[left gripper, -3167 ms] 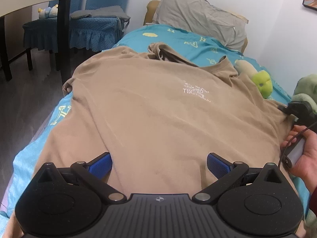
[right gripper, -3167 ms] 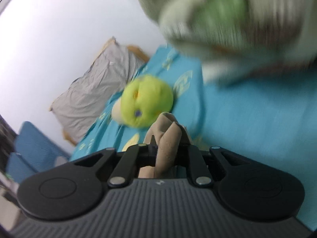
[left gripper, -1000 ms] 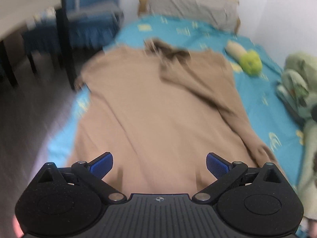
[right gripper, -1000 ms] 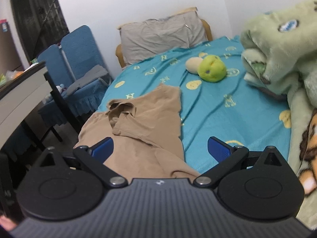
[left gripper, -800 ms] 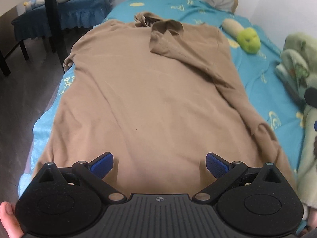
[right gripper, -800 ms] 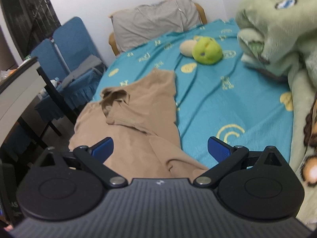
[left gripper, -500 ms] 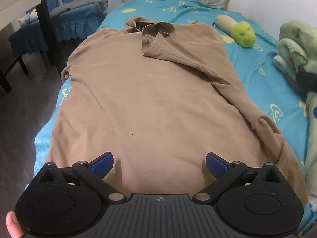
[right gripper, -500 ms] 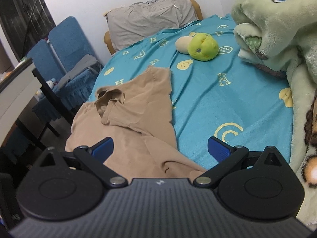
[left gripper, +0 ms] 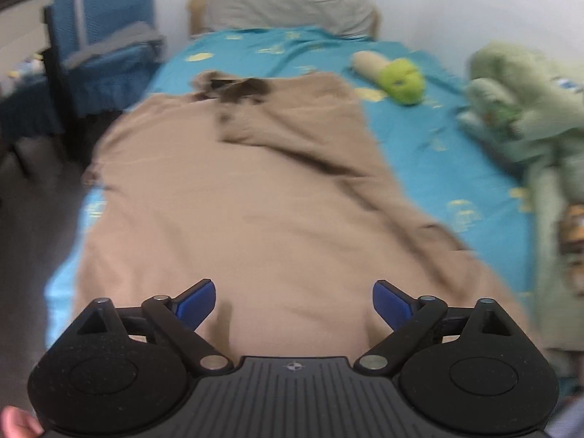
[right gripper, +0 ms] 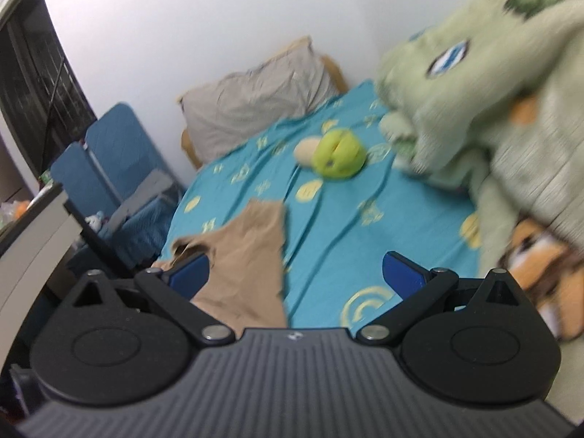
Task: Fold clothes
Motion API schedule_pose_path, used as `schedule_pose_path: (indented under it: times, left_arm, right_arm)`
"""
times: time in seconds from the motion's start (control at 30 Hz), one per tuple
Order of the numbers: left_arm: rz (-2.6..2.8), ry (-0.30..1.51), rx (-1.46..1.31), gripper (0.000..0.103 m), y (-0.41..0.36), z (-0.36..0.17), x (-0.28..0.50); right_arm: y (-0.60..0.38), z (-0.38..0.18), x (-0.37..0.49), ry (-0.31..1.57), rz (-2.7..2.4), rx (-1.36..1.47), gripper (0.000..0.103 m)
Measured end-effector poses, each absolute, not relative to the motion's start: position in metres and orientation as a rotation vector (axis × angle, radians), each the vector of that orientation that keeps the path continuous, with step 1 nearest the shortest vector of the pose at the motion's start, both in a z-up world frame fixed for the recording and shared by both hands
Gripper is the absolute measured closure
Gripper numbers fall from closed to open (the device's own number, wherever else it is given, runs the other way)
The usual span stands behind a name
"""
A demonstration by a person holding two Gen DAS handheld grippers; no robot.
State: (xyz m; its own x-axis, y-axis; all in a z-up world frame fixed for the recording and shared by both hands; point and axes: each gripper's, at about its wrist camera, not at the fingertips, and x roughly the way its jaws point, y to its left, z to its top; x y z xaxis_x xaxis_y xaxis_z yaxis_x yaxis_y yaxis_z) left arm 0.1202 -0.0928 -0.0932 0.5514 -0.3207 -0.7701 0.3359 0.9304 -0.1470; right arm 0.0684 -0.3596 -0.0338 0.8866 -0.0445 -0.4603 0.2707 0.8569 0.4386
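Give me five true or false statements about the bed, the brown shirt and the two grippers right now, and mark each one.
1. The brown shirt lies spread on the blue bedsheet. True.
2. The left gripper is shut on the shirt's hem. False: its jaws stand wide apart and hold nothing.
3. A green plush toy lies on the sheet to the right of the shirt, apart from it. True.
4. The right gripper is clamped on a sleeve. False: it is open and empty.
5. The grey pillow sits on the blue chair. False: it is at the head of the bed.
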Motion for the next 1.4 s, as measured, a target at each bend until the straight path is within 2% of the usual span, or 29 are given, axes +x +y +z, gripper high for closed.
schedule_pose_path:
  times: [0.2, 0.43, 0.7, 0.77, 0.8, 0.9, 0.93, 1.07, 1.2, 1.4]
  left_arm:
    - [-0.597, 0.96, -0.094, 0.017, -0.142, -0.089, 0.105]
    - [-0.675, 0.986, -0.075, 0.03, -0.216, -0.102, 0.098]
    - [-0.763, 1.022, 0.208, 0.041, -0.28, -0.144, 0.078]
    - [-0.758, 1.027, 0.264, 0.048, -0.285, -0.15, 0.078]
    - [-0.751, 1.022, 0.285, 0.055, -0.287, -0.152, 0.078]
    - [-0.728, 0.991, 0.32, 0.093, -0.284, -0.152, 0.078]
    - [-0.726, 0.986, 0.3, 0.101, -0.279, -0.151, 0.079]
    - [-0.714, 0.947, 0.2, 0.101, -0.256, -0.132, 0.08]
    - [-0.734, 0.963, -0.032, 0.101, -0.2, -0.097, 0.08]
    - [-0.643, 1.044, -0.203, 0.101, -0.11, -0.092, 0.08]
  right_arm:
    - [-0.386, -0.034, 0.057, 0.401, -0.253, 0.519, 0.0]
    - [-0.413, -0.032, 0.043, 0.334, -0.342, 0.507, 0.0]
    - [-0.422, -0.033, 0.031, 0.301, -0.362, 0.478, 0.0]
    - [-0.425, -0.037, 0.033, 0.31, -0.368, 0.496, 0.0]
    - [-0.424, -0.038, 0.034, 0.314, -0.369, 0.494, 0.0]
    - [-0.42, -0.041, 0.04, 0.328, -0.372, 0.469, 0.0]
    - [-0.418, -0.042, 0.042, 0.334, -0.373, 0.461, 0.0]
    - [-0.418, -0.045, 0.044, 0.352, -0.391, 0.449, 0.0]
    - [-0.418, -0.049, 0.047, 0.376, -0.404, 0.465, 0.0]
    - [-0.406, -0.056, 0.06, 0.442, -0.352, 0.471, 0.0]
